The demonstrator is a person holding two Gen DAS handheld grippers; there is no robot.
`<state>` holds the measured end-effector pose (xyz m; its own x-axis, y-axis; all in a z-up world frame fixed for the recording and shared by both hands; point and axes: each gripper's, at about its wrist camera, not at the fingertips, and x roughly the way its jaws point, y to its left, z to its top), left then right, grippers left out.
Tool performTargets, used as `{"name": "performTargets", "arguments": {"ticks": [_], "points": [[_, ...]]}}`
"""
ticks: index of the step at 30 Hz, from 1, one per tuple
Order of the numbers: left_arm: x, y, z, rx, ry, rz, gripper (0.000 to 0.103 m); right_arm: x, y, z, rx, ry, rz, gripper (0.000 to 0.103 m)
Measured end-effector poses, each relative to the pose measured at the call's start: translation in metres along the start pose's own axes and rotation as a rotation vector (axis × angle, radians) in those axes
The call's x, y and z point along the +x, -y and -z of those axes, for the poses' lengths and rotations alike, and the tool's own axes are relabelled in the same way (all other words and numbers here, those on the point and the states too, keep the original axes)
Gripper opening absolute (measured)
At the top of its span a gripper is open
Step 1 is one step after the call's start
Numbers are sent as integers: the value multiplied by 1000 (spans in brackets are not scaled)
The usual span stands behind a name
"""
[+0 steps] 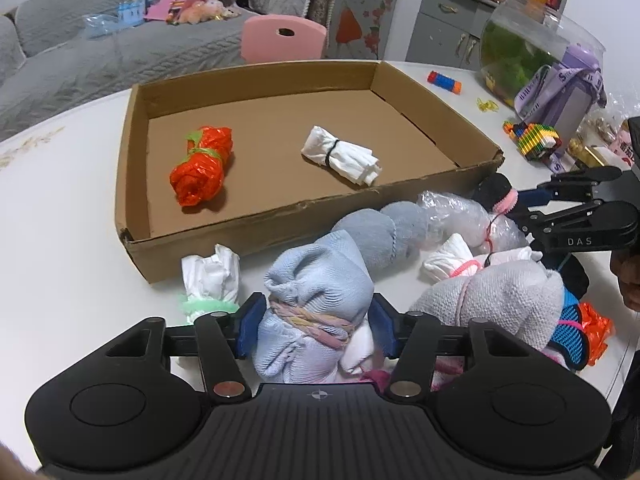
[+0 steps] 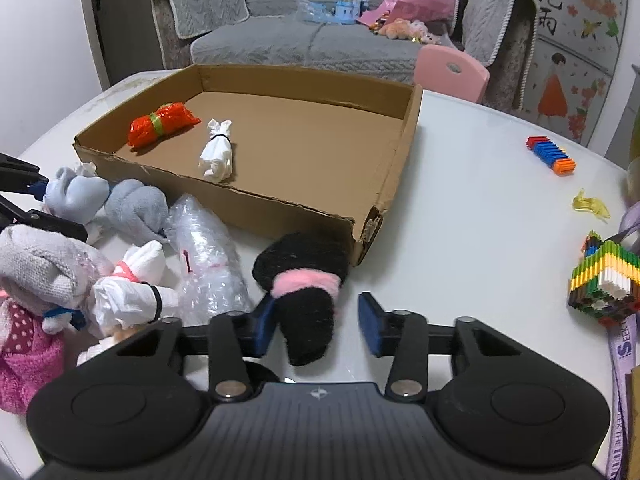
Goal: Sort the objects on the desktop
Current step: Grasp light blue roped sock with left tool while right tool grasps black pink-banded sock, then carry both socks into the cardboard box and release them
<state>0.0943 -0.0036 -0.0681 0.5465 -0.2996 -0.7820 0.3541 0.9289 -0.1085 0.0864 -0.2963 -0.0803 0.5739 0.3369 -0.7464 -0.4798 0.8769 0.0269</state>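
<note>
We pinch the pale blue rolled cloth bundle (image 1: pixel 316 300) in our left gripper (image 1: pixel 314 326) near the tabletop's (image 1: pixel 60 200) near edge, to carry it into the shallow cardboard tray (image 1: pixel 280 220); our right gripper (image 2: pixel 316 324) stands spread around the black-and-pink fuzzy roll (image 2: pixel 304 288).

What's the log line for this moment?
left gripper: grips blue bundle | right gripper: open around black bundle

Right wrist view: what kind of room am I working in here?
Most likely a home living room: a grey sofa strewn with toys stands behind the white table, a pink chair is drawn up, and a fish bowl sits on the table.
</note>
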Motion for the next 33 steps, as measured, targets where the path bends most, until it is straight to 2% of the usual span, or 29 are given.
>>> {"name": "performTargets", "arguments": {"ticks": [1, 7, 11, 16, 25, 29, 33], "points": [[-1, 0, 0, 4, 2, -2, 58, -1, 1, 0, 4, 3, -1, 26], [-12, 5, -2, 30, 28, -2, 58, -10, 4, 0, 13, 2, -21, 25], [-28, 4, -4, 36, 69, -4, 58, -25, 11, -2, 28, 31, -40, 25], [-45, -3, -9, 12, 129, -15, 58, -46, 27, -7, 80, 105, -50, 25], [-83, -21, -26, -96, 302, -70, 58, -65, 37, -26, 133, 252, -15, 25], [-78, -21, -48, -128, 324, -101, 58, -63, 34, -43, 137, 295, -27, 26], [-45, -19, -82, -143, 305, -122, 58, -46, 18, -71, 110, 319, -31, 26]]}}
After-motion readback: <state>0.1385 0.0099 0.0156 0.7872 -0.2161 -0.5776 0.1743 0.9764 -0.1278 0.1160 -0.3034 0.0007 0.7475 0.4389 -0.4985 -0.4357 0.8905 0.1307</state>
